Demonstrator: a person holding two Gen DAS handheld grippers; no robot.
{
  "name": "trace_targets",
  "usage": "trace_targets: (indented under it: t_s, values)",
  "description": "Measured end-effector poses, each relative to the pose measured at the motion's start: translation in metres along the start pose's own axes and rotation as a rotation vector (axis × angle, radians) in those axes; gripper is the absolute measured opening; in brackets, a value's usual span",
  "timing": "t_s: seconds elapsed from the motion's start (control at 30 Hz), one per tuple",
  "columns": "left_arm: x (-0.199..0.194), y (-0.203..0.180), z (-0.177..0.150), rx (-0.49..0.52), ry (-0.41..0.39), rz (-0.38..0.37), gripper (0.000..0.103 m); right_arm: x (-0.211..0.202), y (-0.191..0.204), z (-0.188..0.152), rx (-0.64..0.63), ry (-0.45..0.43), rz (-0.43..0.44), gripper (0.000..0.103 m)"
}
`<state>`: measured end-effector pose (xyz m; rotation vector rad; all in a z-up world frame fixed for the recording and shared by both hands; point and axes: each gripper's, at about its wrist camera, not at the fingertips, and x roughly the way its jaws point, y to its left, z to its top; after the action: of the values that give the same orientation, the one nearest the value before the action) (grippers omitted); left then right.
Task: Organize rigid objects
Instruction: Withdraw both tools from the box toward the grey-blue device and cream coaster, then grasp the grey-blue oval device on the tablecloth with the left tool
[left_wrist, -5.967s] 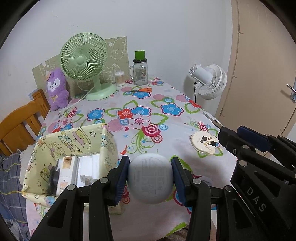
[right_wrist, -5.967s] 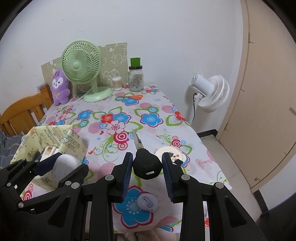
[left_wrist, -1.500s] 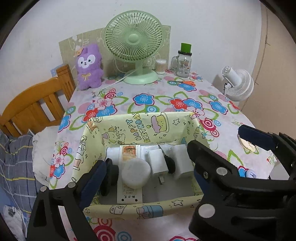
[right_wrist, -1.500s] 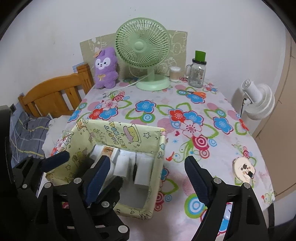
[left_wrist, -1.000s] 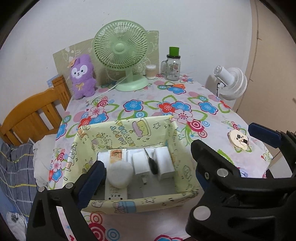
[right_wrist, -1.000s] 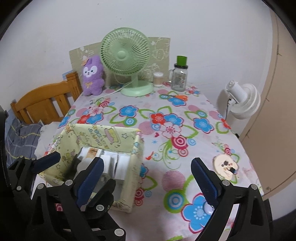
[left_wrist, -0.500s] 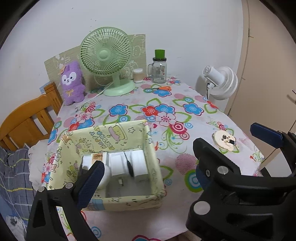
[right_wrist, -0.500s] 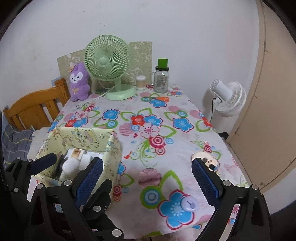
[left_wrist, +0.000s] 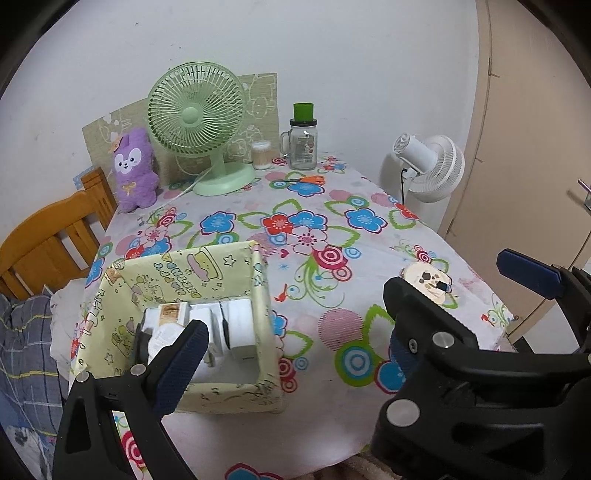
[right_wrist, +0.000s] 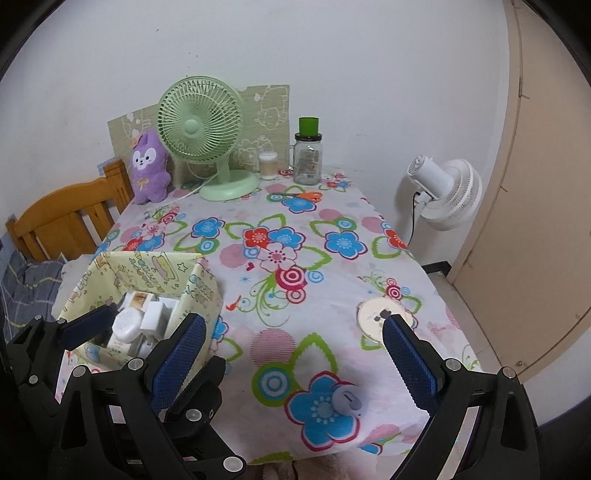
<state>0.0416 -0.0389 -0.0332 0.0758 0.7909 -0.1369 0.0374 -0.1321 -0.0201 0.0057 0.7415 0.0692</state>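
A: Grippers, state?
B: Left gripper (left_wrist: 291, 354): jaws spread wide, nothing between, raised above near edge of table. Right gripper (right_wrist: 291, 354): jaws likewise wide apart, nothing held, just right of the left one.

A: Container?
B: Yellow cartoon-print box (left_wrist: 225, 269), open-topped, on floral tablecloth (right_wrist: 325, 288) at near-left of table. Same box (right_wrist: 147, 267) visible in right wrist view, partly behind left gripper.

A: Contents?
B: White round-cornered case (right_wrist: 127, 324), lying atop other items. White charger plugs (left_wrist: 240, 325), side by side. Small carton with orange label (left_wrist: 171, 312), toward back wall of box. Thin dark item (left_wrist: 224, 325) between white blocks; type not determinable. Black item at left inside wall, mostly hidden.

A: Loose on cloth?
B: Round cream disc with dark markings (right_wrist: 380, 314), near right edge, partly behind right gripper's right finger (right_wrist: 410, 365). Small grey oval piece (right_wrist: 349, 400), on blue flower at near edge, between right gripper's fingers in view, not touched.

A: Far end of table?
B: Green desk fan (left_wrist: 197, 118). Purple plush rabbit (left_wrist: 135, 168), left of fan. Glass jar with green lid (left_wrist: 303, 140). Small clear tub (left_wrist: 261, 154), between fan base and jar. Orange-handled scissors (left_wrist: 306, 180), flat before jar.

A: Off table?
B: White fan (right_wrist: 447, 192), right side. Wooden chair (left_wrist: 51, 240), left side.
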Motion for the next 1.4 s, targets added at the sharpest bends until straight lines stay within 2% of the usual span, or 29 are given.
trace_targets:
  t_s: [0.5,1.03,1.4]
  values:
    - [0.009,-0.031,-0.016,-0.004,-0.026,-0.015,0.1,0.001,-0.029,-0.02,-0.031,-0.039,0.003,0.098]
    - [0.051,-0.063,-0.033,0.01,-0.05,-0.035,0.1,0.039,-0.065,-0.047,-0.008,-0.051,0.027,0.098]
    - [0.077,-0.082,-0.049,0.026,-0.019,-0.065,0.1,0.062,-0.082,-0.066,-0.022,-0.042,-0.013,0.098]
